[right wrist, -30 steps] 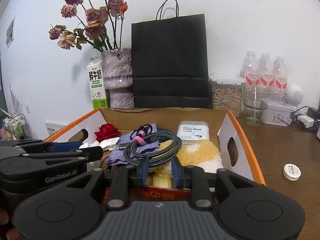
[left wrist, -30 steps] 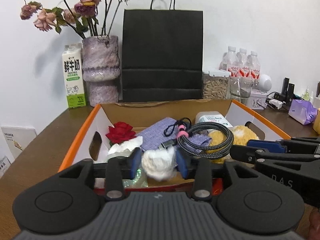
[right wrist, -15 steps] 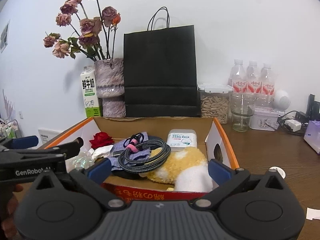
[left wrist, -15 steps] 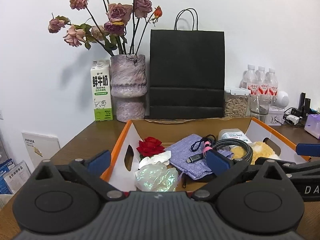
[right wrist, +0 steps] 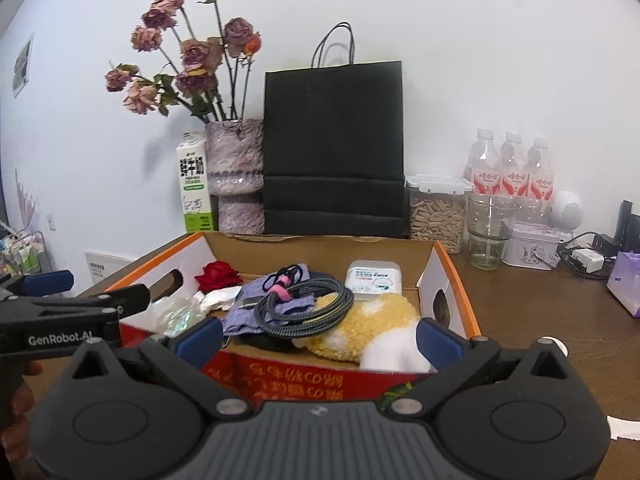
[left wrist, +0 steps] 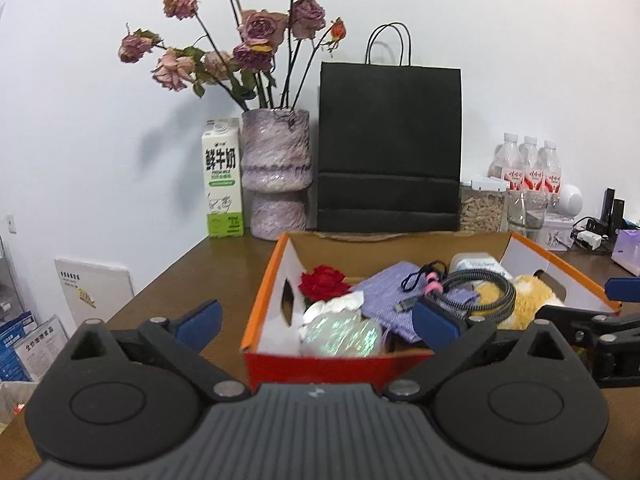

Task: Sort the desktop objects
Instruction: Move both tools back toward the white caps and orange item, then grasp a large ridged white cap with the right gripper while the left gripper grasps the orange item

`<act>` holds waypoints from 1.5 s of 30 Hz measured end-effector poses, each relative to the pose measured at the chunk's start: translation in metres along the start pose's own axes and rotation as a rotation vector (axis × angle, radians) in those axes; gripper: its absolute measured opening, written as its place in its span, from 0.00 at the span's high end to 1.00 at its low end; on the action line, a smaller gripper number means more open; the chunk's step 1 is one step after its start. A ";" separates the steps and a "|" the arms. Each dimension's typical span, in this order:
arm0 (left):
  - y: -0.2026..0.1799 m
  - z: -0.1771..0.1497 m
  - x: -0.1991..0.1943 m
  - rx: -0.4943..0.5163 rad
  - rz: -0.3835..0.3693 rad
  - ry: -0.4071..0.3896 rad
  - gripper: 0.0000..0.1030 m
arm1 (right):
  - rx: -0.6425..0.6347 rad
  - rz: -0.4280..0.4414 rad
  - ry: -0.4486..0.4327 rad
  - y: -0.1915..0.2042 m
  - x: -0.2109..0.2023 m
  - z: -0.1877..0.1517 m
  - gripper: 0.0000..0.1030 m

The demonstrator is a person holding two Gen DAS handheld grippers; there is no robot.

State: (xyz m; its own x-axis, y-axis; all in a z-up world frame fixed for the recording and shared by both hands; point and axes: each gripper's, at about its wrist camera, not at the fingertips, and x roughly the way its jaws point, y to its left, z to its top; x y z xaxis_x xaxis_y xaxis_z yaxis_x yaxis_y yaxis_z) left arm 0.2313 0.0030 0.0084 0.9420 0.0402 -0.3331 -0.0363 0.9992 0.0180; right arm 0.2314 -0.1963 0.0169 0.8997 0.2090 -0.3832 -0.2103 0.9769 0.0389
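Observation:
An orange-rimmed cardboard box (left wrist: 264, 292) (right wrist: 456, 280) stands on the brown desk. It holds a red rose (left wrist: 323, 283), a shiny iridescent bundle (left wrist: 342, 334), a purple knit pouch (left wrist: 386, 300), a braided cable coil (right wrist: 308, 312) with a pink tie, a wipes pack (right wrist: 374, 278) and a yellow-white plush (right wrist: 360, 334). My left gripper (left wrist: 316, 322) hangs open before the box's near left corner with nothing between its pads. My right gripper (right wrist: 319, 337) is open too, just short of the red front wall, and it touches nothing. Each gripper shows at the edge of the other's view.
Behind the box stand a milk carton (left wrist: 223, 184), a vase of dried roses (left wrist: 276, 176) and a black paper bag (left wrist: 388, 148). At the back right are a seed jar (right wrist: 436, 216), a glass (right wrist: 490, 232), water bottles (right wrist: 512, 172), a tin and cables. A purple box (right wrist: 624, 284) sits far right.
Both grippers went from shut to wide open. The left let go of a white fluffy item, the right of the yellow plush. Both have backed away from the box, the left also leftward.

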 end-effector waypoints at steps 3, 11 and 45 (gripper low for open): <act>0.010 -0.005 -0.008 -0.001 -0.005 0.027 0.00 | -0.011 0.016 0.013 0.004 -0.009 -0.005 0.00; 0.036 -0.022 -0.022 0.021 0.019 0.109 0.00 | -0.052 0.052 0.107 0.021 -0.021 -0.030 0.00; 0.069 -0.046 -0.027 -0.029 0.053 0.228 0.00 | -0.063 0.114 0.225 0.047 -0.023 -0.058 0.62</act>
State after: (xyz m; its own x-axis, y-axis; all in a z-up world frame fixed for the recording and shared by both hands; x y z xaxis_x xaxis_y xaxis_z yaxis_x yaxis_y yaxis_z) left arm 0.1881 0.0713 -0.0249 0.8388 0.0898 -0.5369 -0.0966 0.9952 0.0155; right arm 0.1786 -0.1583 -0.0262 0.7625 0.2955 -0.5756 -0.3353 0.9413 0.0391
